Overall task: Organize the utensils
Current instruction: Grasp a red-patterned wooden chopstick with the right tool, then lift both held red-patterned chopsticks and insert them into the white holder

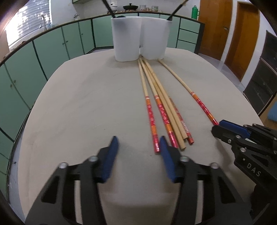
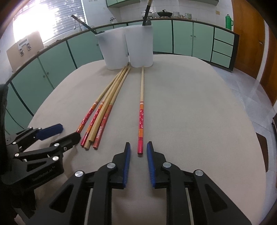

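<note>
My right gripper (image 2: 138,150) sits low over the table (image 2: 190,103), jaws parted a little, and the red butt end of the lone chopstick (image 2: 141,114) pokes right into the gap between the blue pads (image 2: 127,166). Nothing is pinched yet; the pads stand clear on both sides of it. That stick runs straight ahead of me, its pale tip touching the foot of the right-hand white holder (image 2: 140,46).

Off to my left, my left gripper (image 1: 138,145) is spread wide and holds nothing. Its right pad lies just beside the nearest stick of the bundle of chopsticks (image 1: 161,103), five as far as I can count, fanned out with their tips gathered at the seam between the two holders, the left one (image 1: 125,38) included.

So how far along am I? Early to middle, I'd say. Dark-handled utensils (image 2: 147,12) already stand in both holders, so something is sorted. But every chopstick I can see lies flat on the table, none in a holder. Six left to lift and drop in, starting with the single one framed in my right jaws.
</note>
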Motion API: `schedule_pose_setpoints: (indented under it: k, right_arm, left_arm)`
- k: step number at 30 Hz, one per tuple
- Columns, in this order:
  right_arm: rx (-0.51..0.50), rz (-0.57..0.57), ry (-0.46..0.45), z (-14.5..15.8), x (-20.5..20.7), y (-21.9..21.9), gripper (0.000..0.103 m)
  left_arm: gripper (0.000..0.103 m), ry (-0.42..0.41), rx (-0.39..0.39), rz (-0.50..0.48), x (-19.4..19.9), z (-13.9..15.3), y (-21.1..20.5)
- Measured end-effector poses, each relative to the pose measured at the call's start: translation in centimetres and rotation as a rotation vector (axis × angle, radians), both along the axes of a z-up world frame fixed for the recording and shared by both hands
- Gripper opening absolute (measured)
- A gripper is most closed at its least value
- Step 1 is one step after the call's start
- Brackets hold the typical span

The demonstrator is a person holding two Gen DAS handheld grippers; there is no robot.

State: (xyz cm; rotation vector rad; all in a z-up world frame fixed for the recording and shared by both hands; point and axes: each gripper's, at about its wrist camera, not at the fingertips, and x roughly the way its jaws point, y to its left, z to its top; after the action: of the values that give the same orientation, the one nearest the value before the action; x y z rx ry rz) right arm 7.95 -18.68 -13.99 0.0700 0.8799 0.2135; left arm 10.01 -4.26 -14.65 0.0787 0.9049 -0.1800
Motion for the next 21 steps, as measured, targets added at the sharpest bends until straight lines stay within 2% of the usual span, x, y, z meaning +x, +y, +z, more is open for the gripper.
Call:
schedule_pose_setpoints:
  k: [2, 5, 9, 12, 21]
  right_arm:
    - [-0.013, 0.0, -0.001, 0.0, -0.1, 0.2, 0.019]
    - [-0.022, 0.002, -0.001, 0.0, 0.0, 0.3, 0.02]
    - [-0.024, 0.002, -0.002, 0.0, 0.0, 0.4, 0.018]
    - [-0.033, 0.008, -0.003, 0.1, 0.1, 0.5, 0.007]
    - [0.003, -0.013, -0.027, 1.0, -0.1, -0.6, 0.006]
  left_arm:
    - [0.024, -0.003, 0.0, -0.021, -0.1, 0.0, -0.4]
    - [0.01, -0.005, 0.002, -0.044, -0.3, 0.1, -1.1]
    - [0.006, -0.009, 0.005, -0.048, -0.5, 0.0, -1.3]
    - [0.006, -0.01, -0.004, -0.043, -0.6, 0.1, -1.0]
    - [0.005, -0.043, -0.016, -0.031, -1.1, 1.6, 0.1]
